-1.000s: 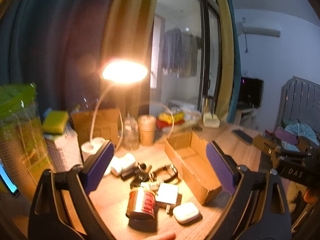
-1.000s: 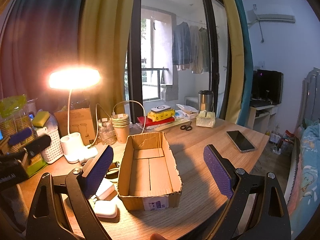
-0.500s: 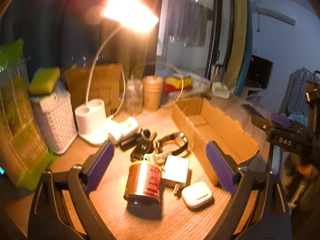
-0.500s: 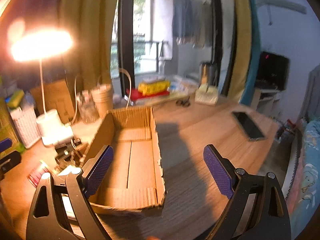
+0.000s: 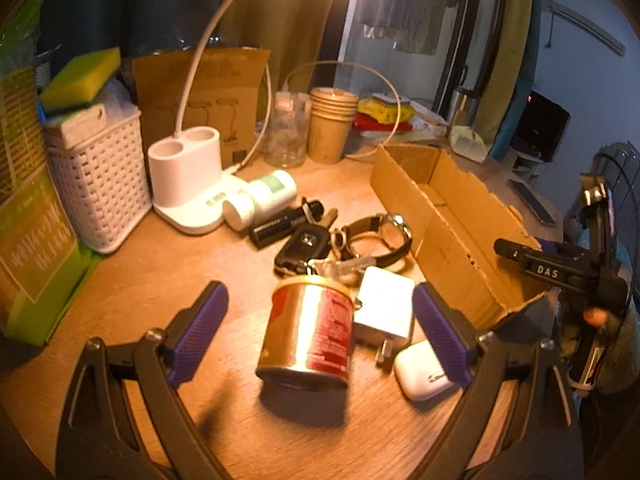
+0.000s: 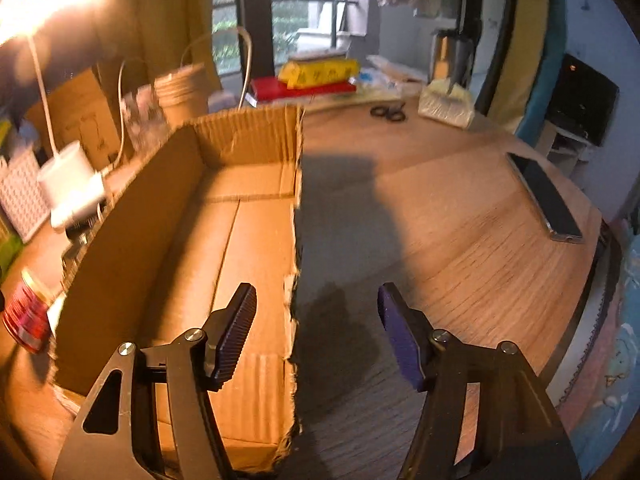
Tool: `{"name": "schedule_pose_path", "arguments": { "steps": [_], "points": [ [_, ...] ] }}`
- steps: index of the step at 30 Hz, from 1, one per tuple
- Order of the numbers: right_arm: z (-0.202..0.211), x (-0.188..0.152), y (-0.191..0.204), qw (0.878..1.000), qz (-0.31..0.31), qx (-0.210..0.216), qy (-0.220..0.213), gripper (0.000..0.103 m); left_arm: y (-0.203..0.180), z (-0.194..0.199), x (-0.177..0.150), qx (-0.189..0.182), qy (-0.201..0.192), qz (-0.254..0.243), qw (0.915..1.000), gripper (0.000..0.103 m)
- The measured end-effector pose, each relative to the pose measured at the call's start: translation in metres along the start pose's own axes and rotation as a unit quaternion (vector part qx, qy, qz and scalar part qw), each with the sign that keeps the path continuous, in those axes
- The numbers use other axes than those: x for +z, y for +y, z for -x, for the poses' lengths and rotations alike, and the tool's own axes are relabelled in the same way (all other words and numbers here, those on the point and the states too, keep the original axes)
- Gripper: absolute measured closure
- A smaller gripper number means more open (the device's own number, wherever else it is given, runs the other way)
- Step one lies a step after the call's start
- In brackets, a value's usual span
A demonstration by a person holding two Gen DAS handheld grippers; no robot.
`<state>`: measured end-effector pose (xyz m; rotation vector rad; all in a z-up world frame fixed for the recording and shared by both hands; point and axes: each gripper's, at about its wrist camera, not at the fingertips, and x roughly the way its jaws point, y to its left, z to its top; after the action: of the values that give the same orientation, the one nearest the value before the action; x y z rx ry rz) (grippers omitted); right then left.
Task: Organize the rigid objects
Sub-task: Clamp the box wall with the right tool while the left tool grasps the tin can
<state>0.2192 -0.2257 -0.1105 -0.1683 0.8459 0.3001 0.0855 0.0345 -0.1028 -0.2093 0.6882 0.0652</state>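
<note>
Cardboard box (image 6: 224, 248) now straddled by the open right gripper (image 6: 316, 332), while the left gripper (image 5: 320, 336) has dropped, jaws apart, around the can (image 5: 308, 332), likely the first pick.

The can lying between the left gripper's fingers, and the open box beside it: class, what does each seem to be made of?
Can: probably metal with a glossy finish, since its side mirrors the lamp glare beside a red printed label.
Box: corrugated cardboard, matte brown, with fluting showing along its ragged torn edge.

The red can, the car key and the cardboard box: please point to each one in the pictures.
red can (image 5: 310, 330), left wrist view, on its shiny side wall.
car key (image 5: 304, 245), left wrist view, on the black fob body.
cardboard box (image 6: 240, 248), right wrist view, on its bare inner floor.
</note>
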Motion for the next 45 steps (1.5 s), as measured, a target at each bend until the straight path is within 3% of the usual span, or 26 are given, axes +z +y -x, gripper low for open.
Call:
{"name": "schedule_pose_path", "arguments": {
  "steps": [1,3,4,6,7,13,21,29,38,45],
  "points": [
    [-0.005,-0.001,0.0,1.0,0.004,0.003,0.008,0.039,-0.001,0.0,-0.001,-0.001,0.001,-0.003,1.0,0.009],
    [-0.015,-0.003,-0.002,1.0,0.004,0.013,0.026,0.072,-0.002,-0.001,-0.002,-0.002,0.001,-0.006,1.0,0.009],
    [-0.018,-0.004,-0.006,0.999,-0.01,0.025,0.027,0.076,-0.002,-0.001,-0.002,-0.002,0.001,-0.007,1.0,0.009],
    [-0.019,-0.004,-0.011,0.998,-0.029,0.052,0.026,0.093,-0.002,-0.001,-0.001,0.0,-0.001,-0.007,1.0,0.009],
    [-0.018,-0.004,-0.011,0.998,-0.028,0.048,0.022,0.095,-0.002,-0.001,-0.002,0.0,0.0,-0.006,1.0,0.009],
    [-0.005,-0.01,-0.019,0.999,-0.04,0.0,-0.014,0.095,-0.003,-0.009,-0.005,0.002,0.015,-0.006,0.9999,0.009],
    [0.002,-0.019,-0.025,0.999,-0.034,-0.025,-0.031,0.095,-0.002,-0.014,-0.013,0.014,0.027,0.0,0.9995,0.009],
    [-0.003,-0.017,-0.026,0.999,-0.029,-0.007,-0.028,0.095,-0.001,-0.014,-0.018,0.029,0.034,0.005,0.999,0.009],
    [-0.008,-0.015,-0.024,0.999,-0.02,0.013,-0.029,0.096,0.005,-0.024,-0.026,0.071,0.058,0.011,0.9957,0.009],
    [-0.014,-0.011,-0.028,0.999,-0.027,0.035,-0.016,0.096,0.003,-0.025,-0.026,0.08,0.053,0.011,0.9953,0.016]
  ]
}}
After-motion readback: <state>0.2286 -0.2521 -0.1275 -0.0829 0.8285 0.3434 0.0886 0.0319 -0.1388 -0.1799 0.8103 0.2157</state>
